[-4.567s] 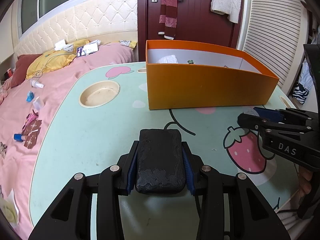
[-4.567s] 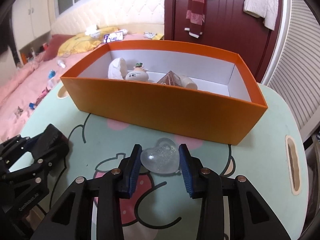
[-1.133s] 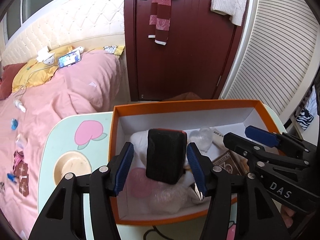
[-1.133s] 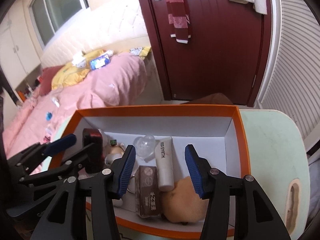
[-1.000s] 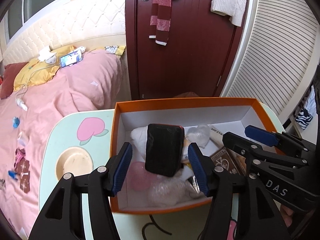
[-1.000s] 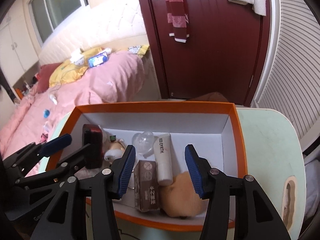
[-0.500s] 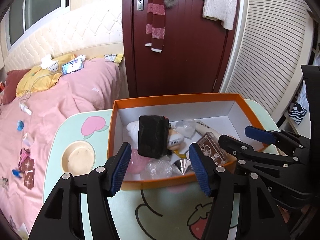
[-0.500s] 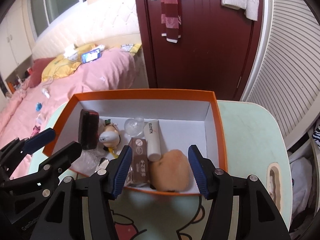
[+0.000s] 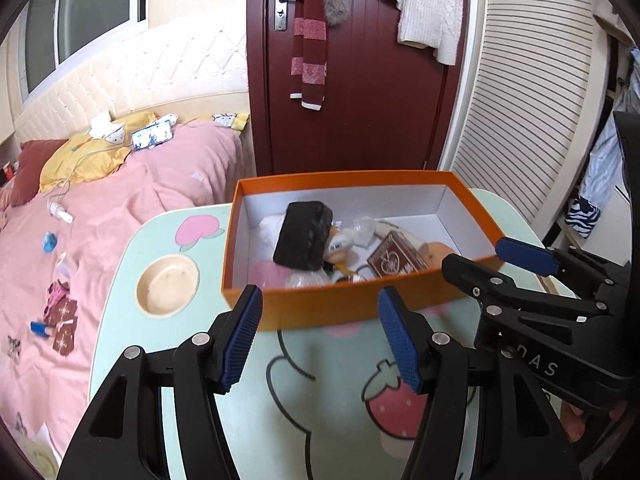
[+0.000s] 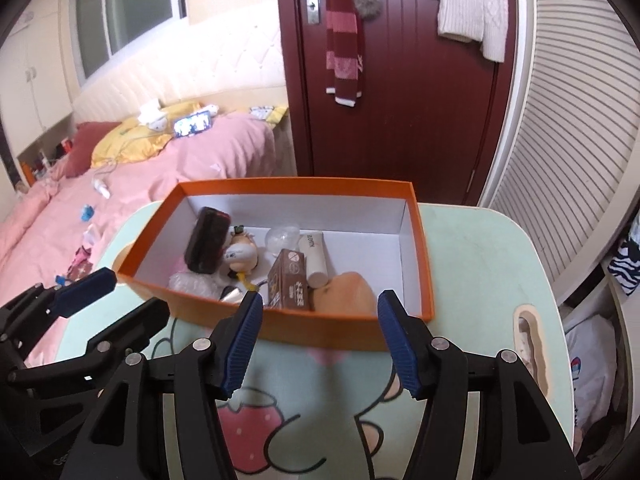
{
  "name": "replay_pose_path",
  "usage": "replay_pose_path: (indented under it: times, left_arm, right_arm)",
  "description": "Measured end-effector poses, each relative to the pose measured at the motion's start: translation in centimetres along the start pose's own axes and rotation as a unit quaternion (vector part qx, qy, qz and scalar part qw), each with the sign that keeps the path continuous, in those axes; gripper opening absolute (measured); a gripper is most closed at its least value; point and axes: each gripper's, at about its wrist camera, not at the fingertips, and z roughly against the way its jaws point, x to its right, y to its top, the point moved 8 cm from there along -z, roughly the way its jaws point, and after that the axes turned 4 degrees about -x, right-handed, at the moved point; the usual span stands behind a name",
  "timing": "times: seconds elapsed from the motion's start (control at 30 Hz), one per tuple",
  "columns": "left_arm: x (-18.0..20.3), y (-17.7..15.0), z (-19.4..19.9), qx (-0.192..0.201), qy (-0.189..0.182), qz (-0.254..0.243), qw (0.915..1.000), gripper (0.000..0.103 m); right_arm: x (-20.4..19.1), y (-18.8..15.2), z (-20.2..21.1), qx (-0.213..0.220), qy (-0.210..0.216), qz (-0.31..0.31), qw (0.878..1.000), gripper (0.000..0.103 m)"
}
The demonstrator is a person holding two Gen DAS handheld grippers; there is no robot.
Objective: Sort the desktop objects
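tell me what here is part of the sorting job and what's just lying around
Part of the job:
orange box
black case
clear heart
left gripper, right gripper, both open

Just lying about:
phone on the bed
scarf on the door
white sweater

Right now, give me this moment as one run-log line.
left gripper: open, empty | right gripper: open, empty | black case: in orange box | table: bare

From the left wrist view, the left gripper (image 9: 320, 336) hangs spread and empty above the mint table (image 9: 320, 412), the orange box (image 9: 316, 304) at twelve o'clock holding a tilted black case (image 9: 303, 242) and brown carton (image 9: 396, 258), the right gripper (image 9: 500, 262) at three o'clock.
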Motion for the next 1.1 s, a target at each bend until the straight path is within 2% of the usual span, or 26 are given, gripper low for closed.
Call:
replay_pose_path:
  times: [0.27, 0.5, 0.57, 0.6, 0.7, 0.73, 0.77, 0.8, 0.83, 1.1]
  left_arm:
    - [-0.5, -2.7, -0.8, -0.027, 0.006, 0.01, 0.9996, 0.062]
    - [-1.8, -5.3, -4.5, -0.07, 0.034, 0.029, 0.9966, 0.062]
    - [-2.4, -6.0, -5.4, -0.069, 0.054, 0.036, 0.9955, 0.08]
    - [-2.7, -6.1, -5.4, -0.065, 0.06, 0.043, 0.9952, 0.086]
    - [-3.1, -6.1, -5.7, -0.058, 0.055, 0.056, 0.9952, 0.09]
    - [-3.2, -6.1, -5.8, -0.054, 0.056, 0.059, 0.9952, 0.093]
    - [-3.4, -6.1, -5.9, -0.051, 0.059, 0.061, 0.9951, 0.095]
    - [-3.6, -6.2, -6.0, -0.048, 0.061, 0.063, 0.995, 0.103]
    - [-3.8, -6.2, -6.2, -0.045, 0.062, 0.066, 0.9948, 0.103]
    - [-3.7, -6.4, -6.2, -0.04, 0.064, 0.066, 0.995, 0.103]
  right_arm:
    - [-0.8, -2.9, -0.3, -0.032, -0.007, 0.013, 0.999, 0.06]
    - [-0.5, -4.8, -2.7, -0.049, -0.048, 0.023, 0.997, 0.06]
    - [-0.4, -5.5, -3.6, -0.056, -0.065, 0.027, 0.996, 0.06]
    - [-0.5, -5.8, -4.0, -0.062, -0.059, 0.026, 0.996, 0.06]
    - [0.1, -6.0, -4.4, -0.063, -0.06, 0.008, 0.996, 0.069]
    - [0.6, -6.0, -4.5, -0.06, -0.063, 0.0, 0.996, 0.075]
    - [1.1, -6.1, -4.6, -0.058, -0.067, -0.008, 0.996, 0.088]
    - [1.6, -6.1, -4.7, -0.055, -0.07, -0.016, 0.996, 0.095]
    - [2.1, -6.2, -4.8, -0.052, -0.074, -0.024, 0.996, 0.103]
    - [2.8, -6.5, -4.9, -0.032, -0.075, -0.031, 0.996, 0.103]
